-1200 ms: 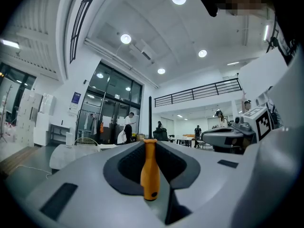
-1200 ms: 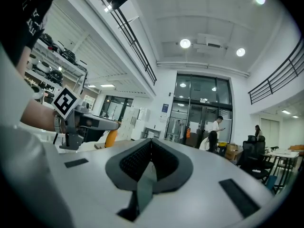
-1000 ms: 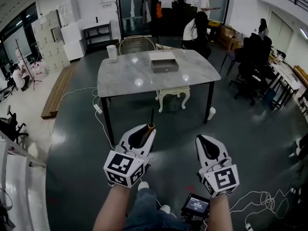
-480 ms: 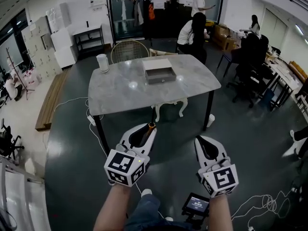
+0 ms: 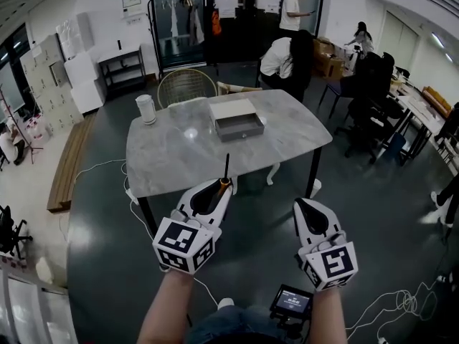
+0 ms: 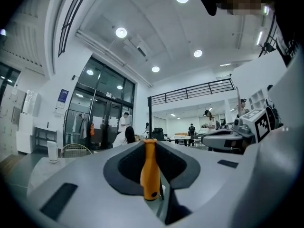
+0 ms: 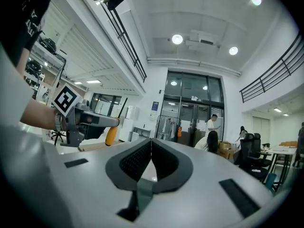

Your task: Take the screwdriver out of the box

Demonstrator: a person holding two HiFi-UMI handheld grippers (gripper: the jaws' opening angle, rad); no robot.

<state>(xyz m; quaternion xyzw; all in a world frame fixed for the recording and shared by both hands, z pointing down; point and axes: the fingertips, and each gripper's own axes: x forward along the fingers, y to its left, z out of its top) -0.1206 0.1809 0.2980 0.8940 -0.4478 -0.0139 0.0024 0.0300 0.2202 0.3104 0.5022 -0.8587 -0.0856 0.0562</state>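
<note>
My left gripper (image 5: 219, 186) is shut on a screwdriver (image 5: 224, 180) with an orange handle; its thin black shaft stands up past the jaw tips. In the left gripper view the orange handle (image 6: 150, 170) sits clamped between the dark pads of the left gripper (image 6: 151, 144). My right gripper (image 5: 305, 206) is held level beside it, shut with nothing in it; in its own view the right gripper (image 7: 151, 141) has its pads meeting, and the screwdriver (image 7: 110, 136) shows at the left. The open grey box (image 5: 240, 126) stands on the marble table (image 5: 179, 156) ahead, apart from both grippers.
A white cup (image 5: 145, 108) stands at the table's far left corner. A wire chair (image 5: 186, 86) is behind the table. People sit and stand at the back. Office chairs and desks (image 5: 401, 106) fill the right side. Cables (image 5: 391, 303) lie on the floor.
The table and box have come closer and lower in the head view. Both grippers have been carried toward the table, the screwdriver staying in the left one.
</note>
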